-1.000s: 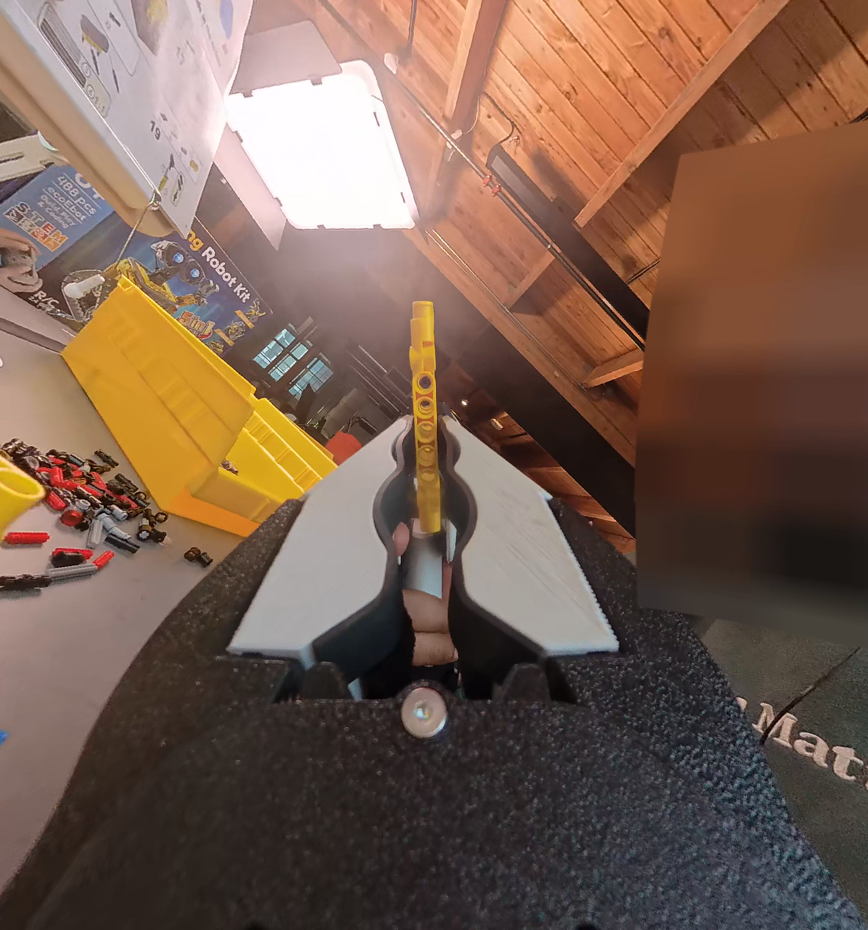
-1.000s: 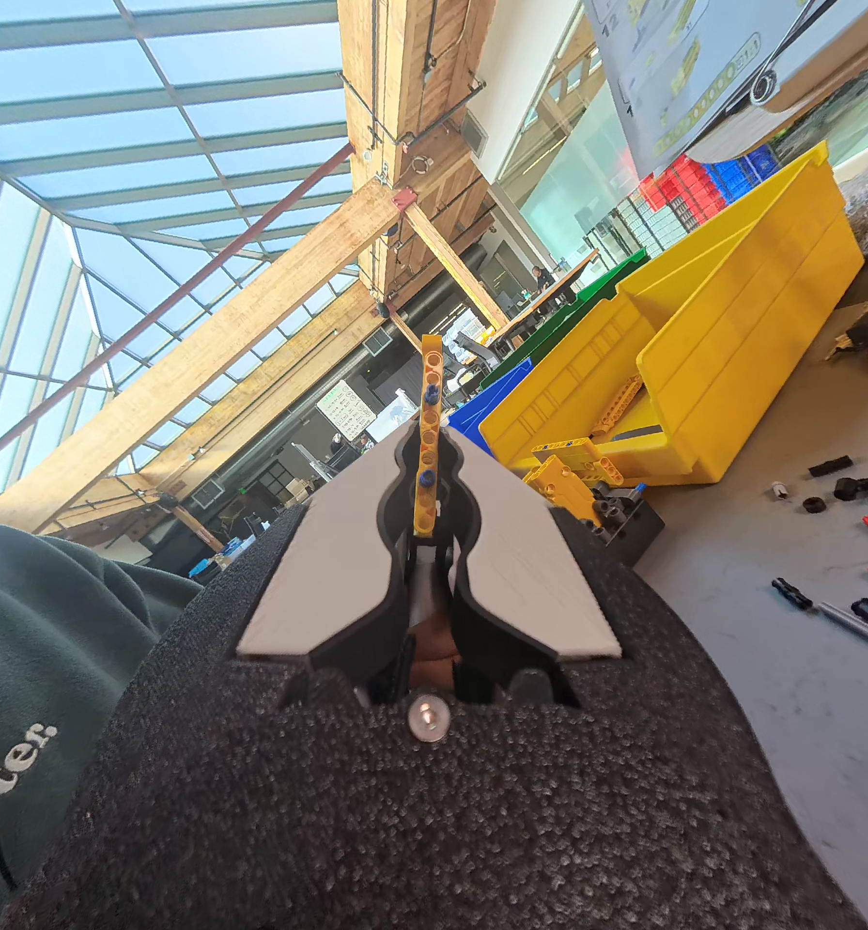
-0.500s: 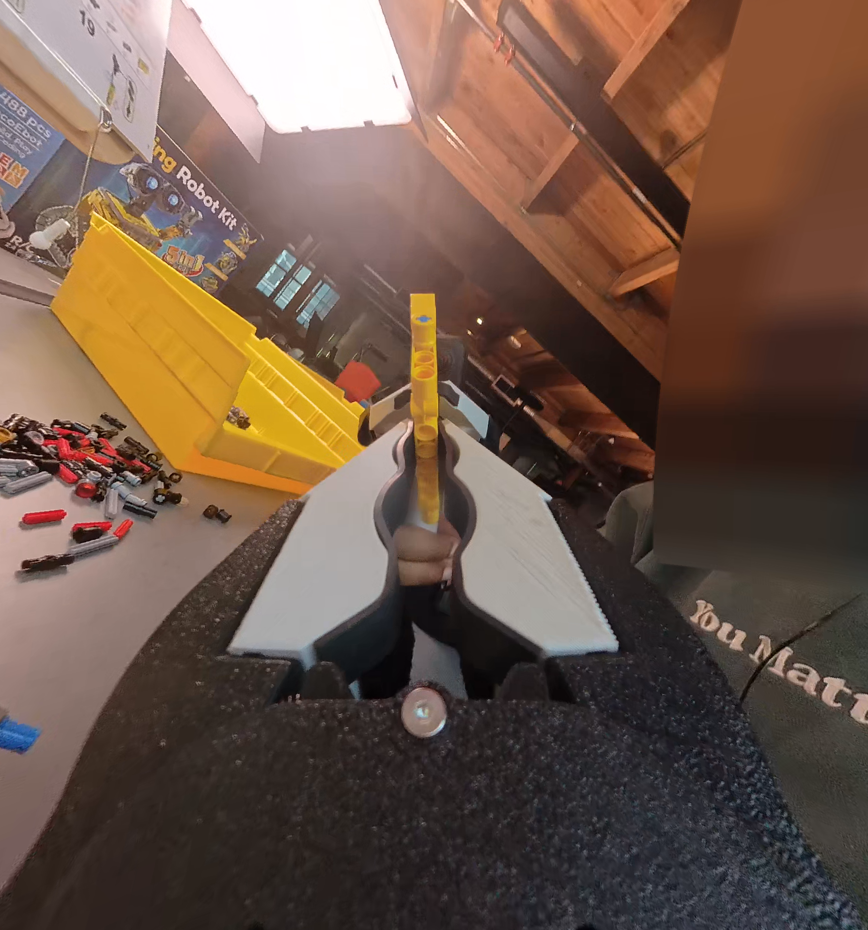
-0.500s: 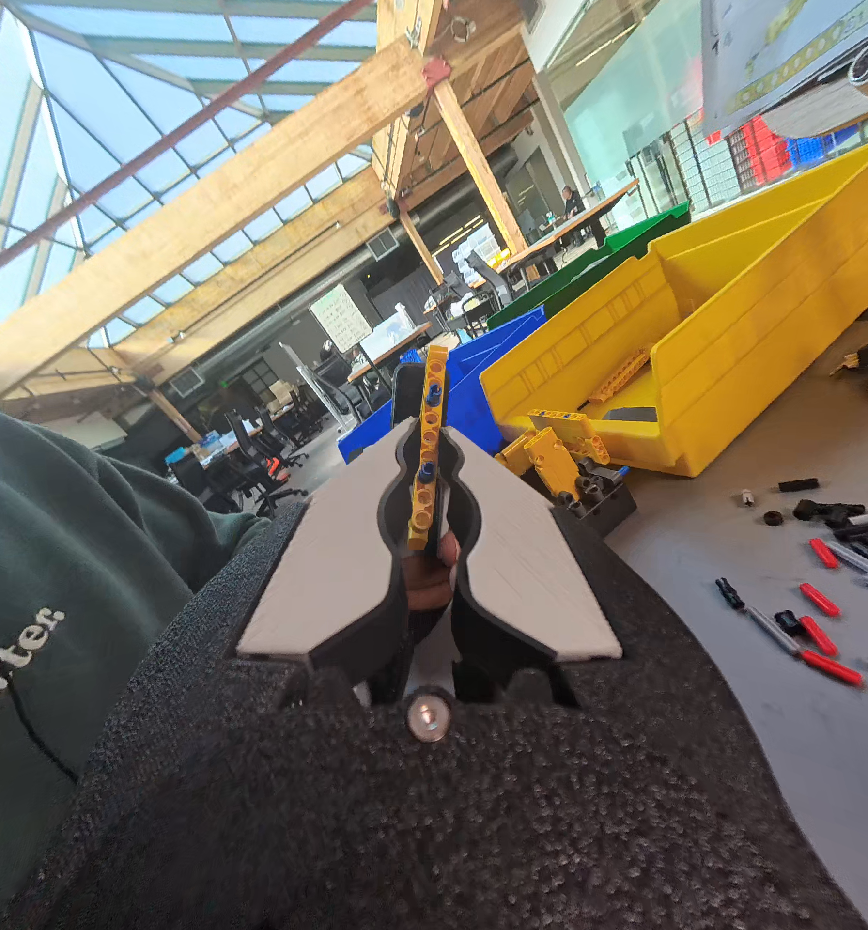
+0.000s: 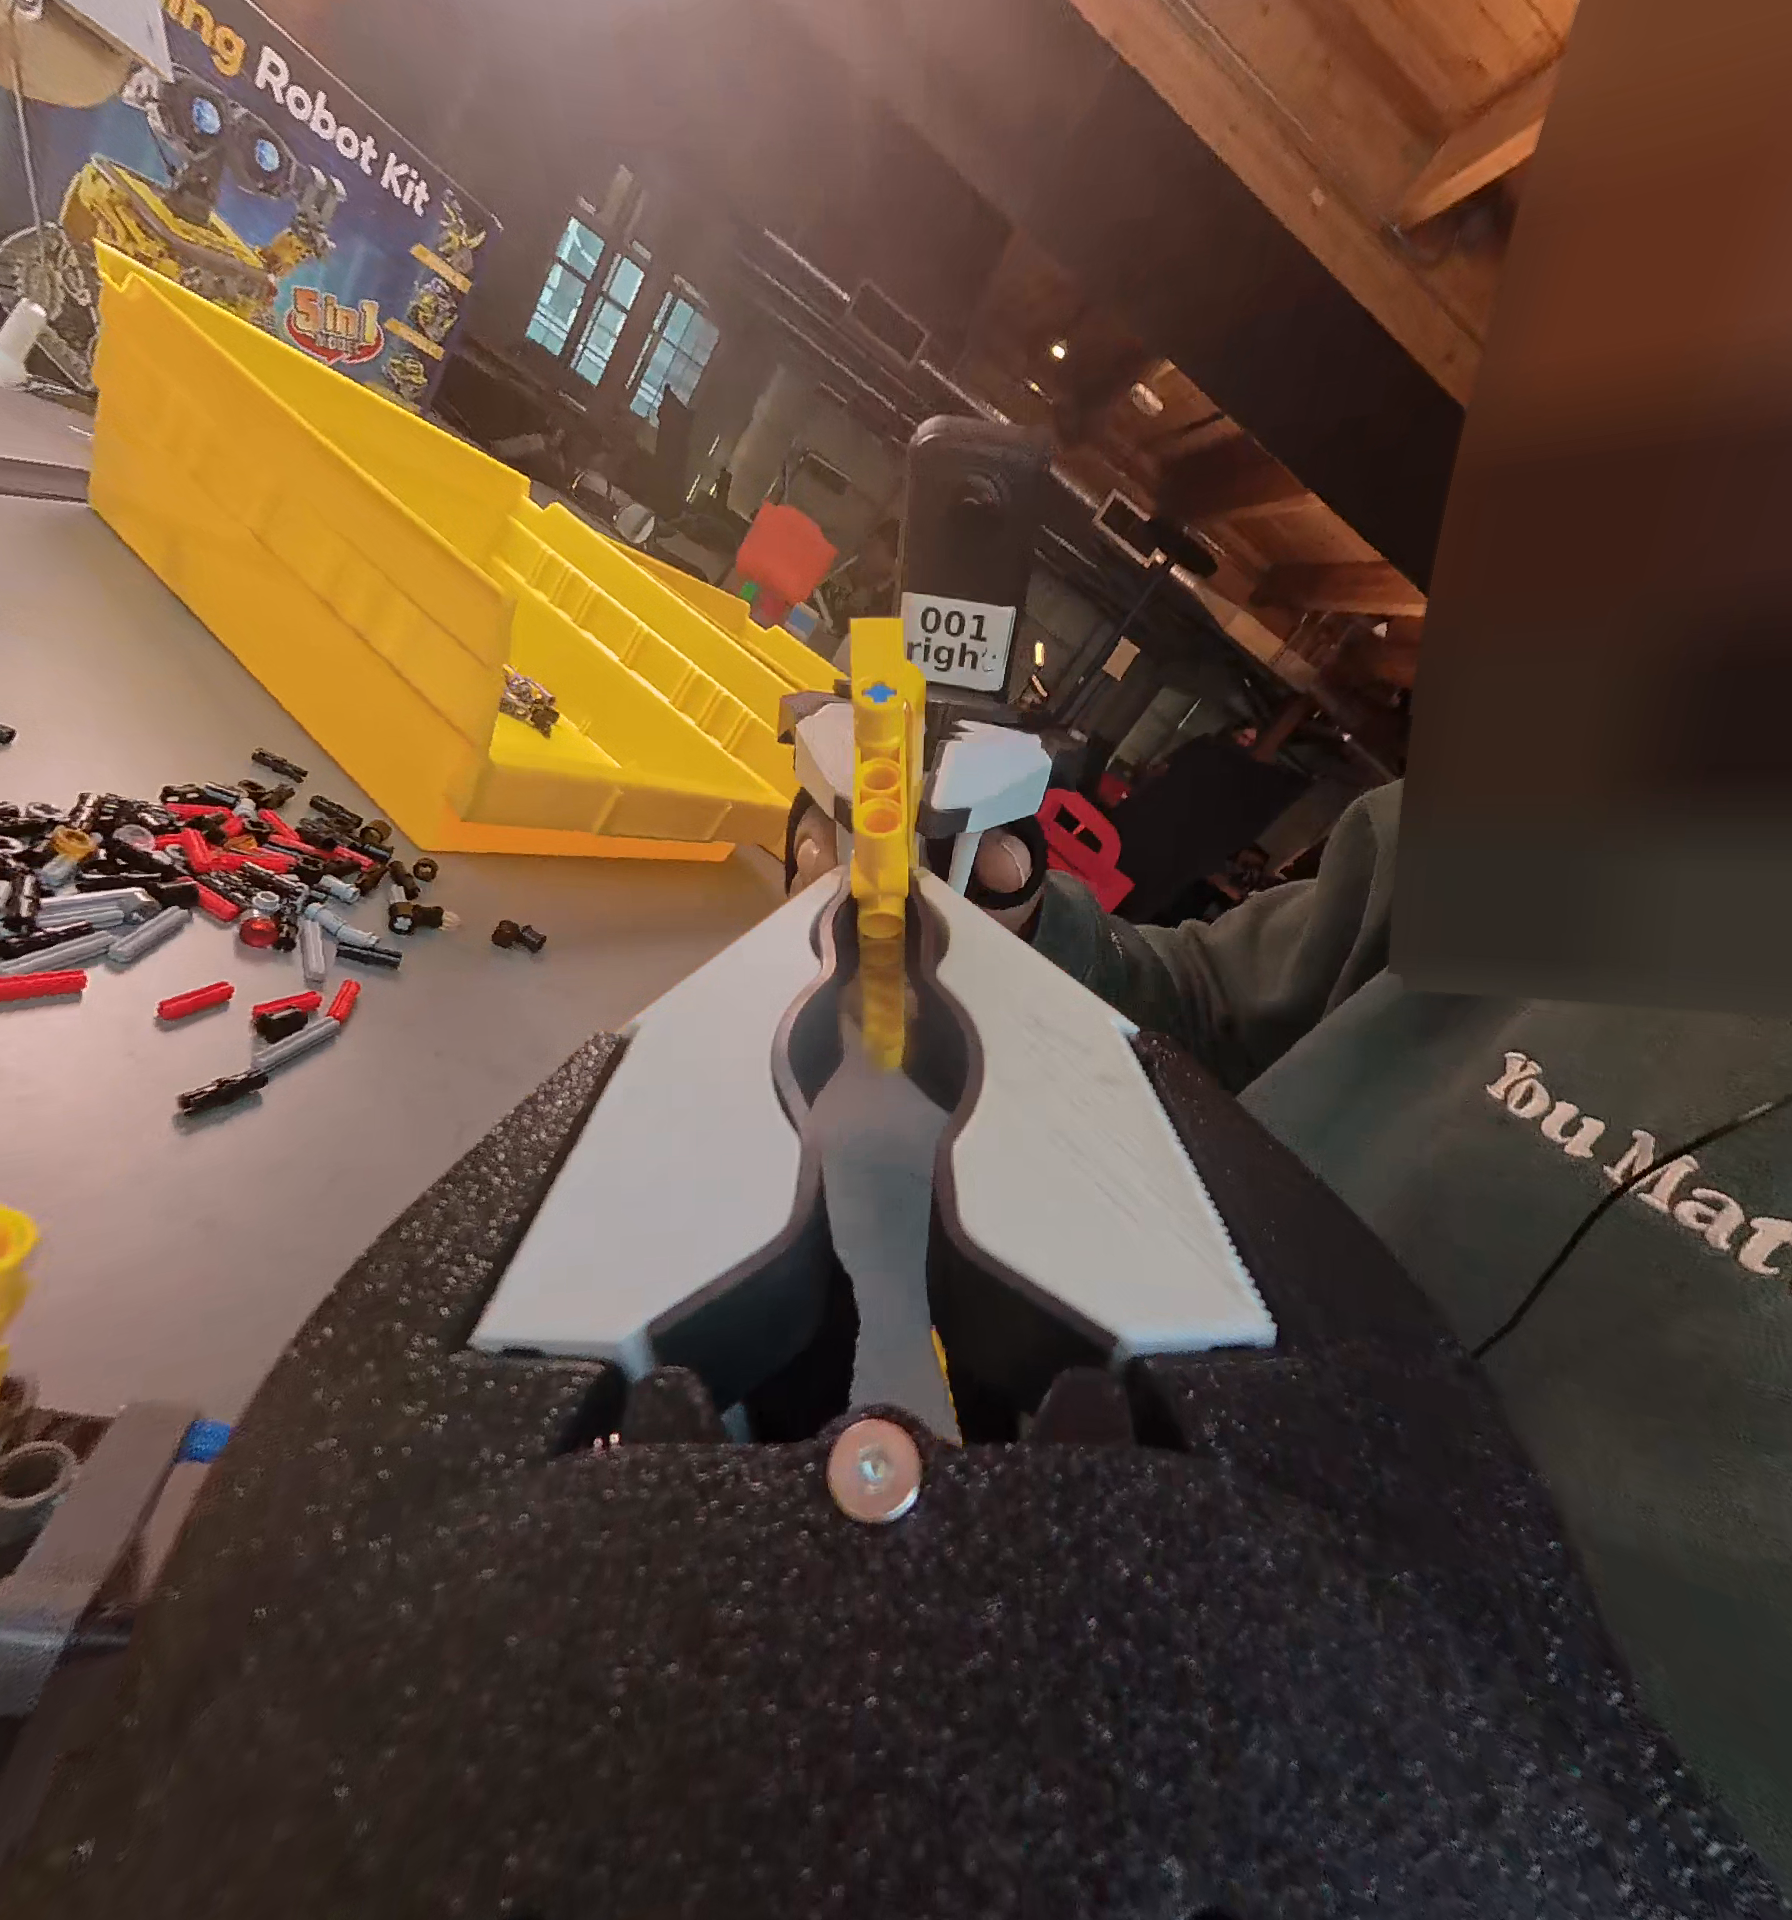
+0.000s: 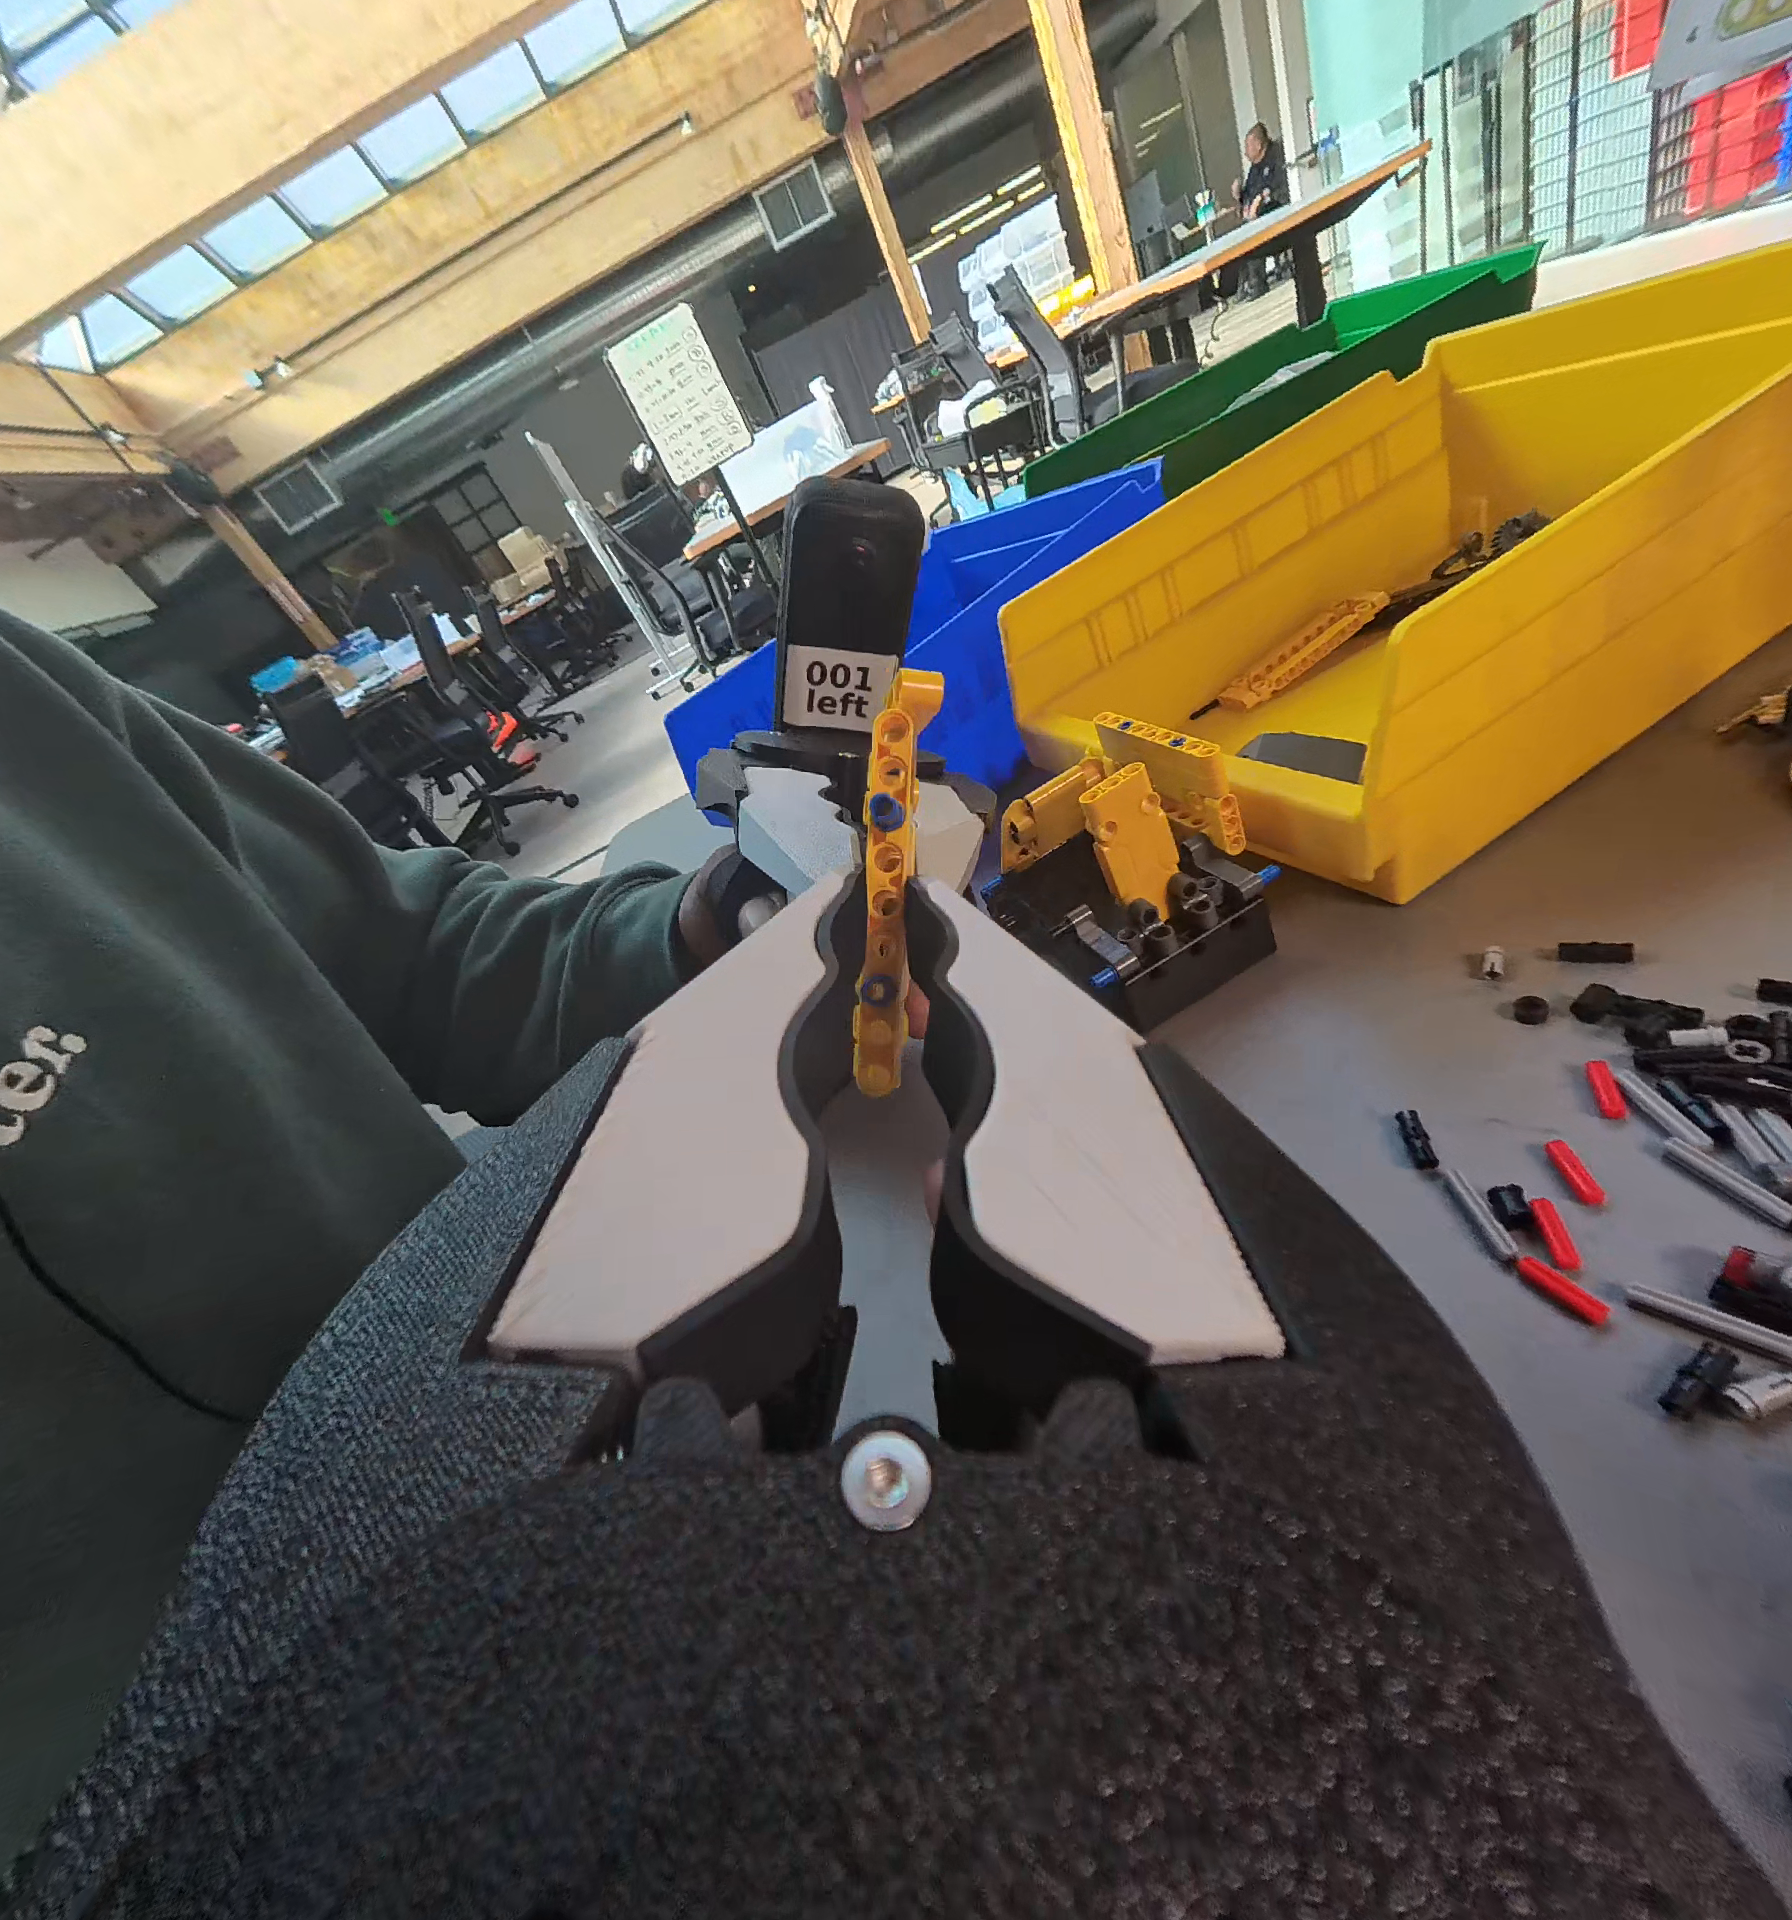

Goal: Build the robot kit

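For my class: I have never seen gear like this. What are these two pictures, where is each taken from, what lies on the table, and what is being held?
A person holds two hand-held tongs, each carrying a camera that looks along its two fingers. One picture comes from the left tongs, the other from the right tongs; each also shows the other tool farther off, facing it. Both are shut on a yellow beam with holes: the left beam and the right beam, which has blue pins in it. On the grey table lie scattered red, black and grey pins, yellow bins, a blue bin and a half-built yellow and black model.
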